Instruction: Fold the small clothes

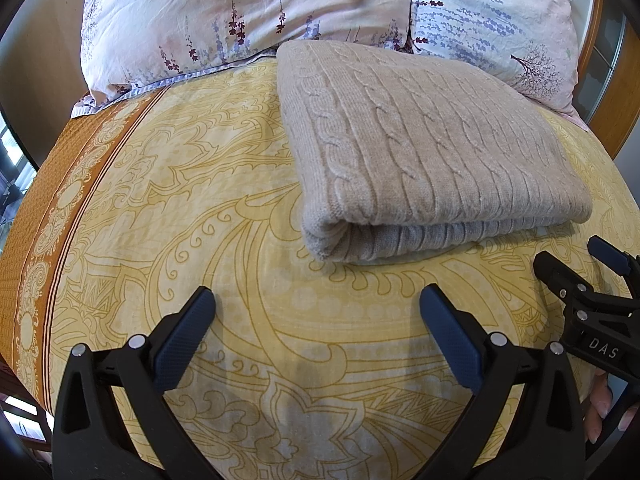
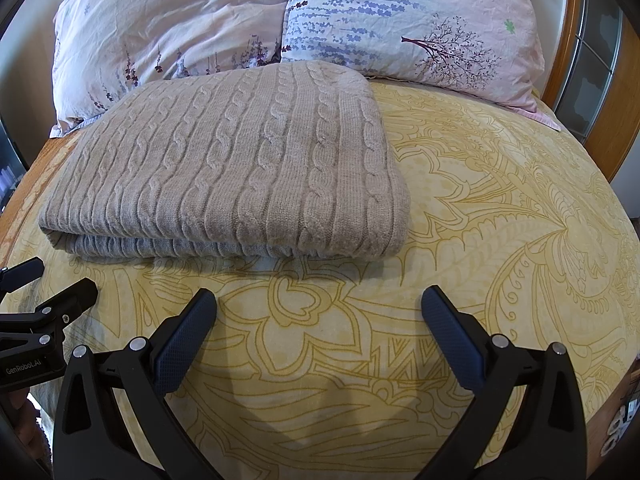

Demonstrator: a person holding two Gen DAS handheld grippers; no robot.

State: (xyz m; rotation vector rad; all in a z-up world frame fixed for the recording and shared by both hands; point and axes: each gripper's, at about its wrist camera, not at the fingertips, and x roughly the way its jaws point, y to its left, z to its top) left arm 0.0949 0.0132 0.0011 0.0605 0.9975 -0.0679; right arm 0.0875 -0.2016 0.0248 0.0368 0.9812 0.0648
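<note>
1. Nearest the lens, lower frame of the left wrist view: left gripper [image 1: 316, 312] with fingers [image 1: 188, 332] spread wide, holding nothing, hovering over the yellow patterned bedspread [image 1: 200, 216].
2. Same story in the right wrist view: right gripper [image 2: 318, 312] spread wide and empty, low centre of frame.
3. Cable-knit sweater [image 1: 420, 148] resting folded on the bedspread, right of centre in the left view, left of centre [image 2: 224, 168] in the right view, far edge near the floral pillows [image 1: 248, 12].
4. Folded edge turned toward both cameras; long axis across the frame, cables running away toward the pillows.
5. Probably late in the fold: compact stack already formed, both grippers apart from it.
6. Next, likely either one more halving or a tidy-up; would call for pinching both layers evenly, not just the top.
</note>
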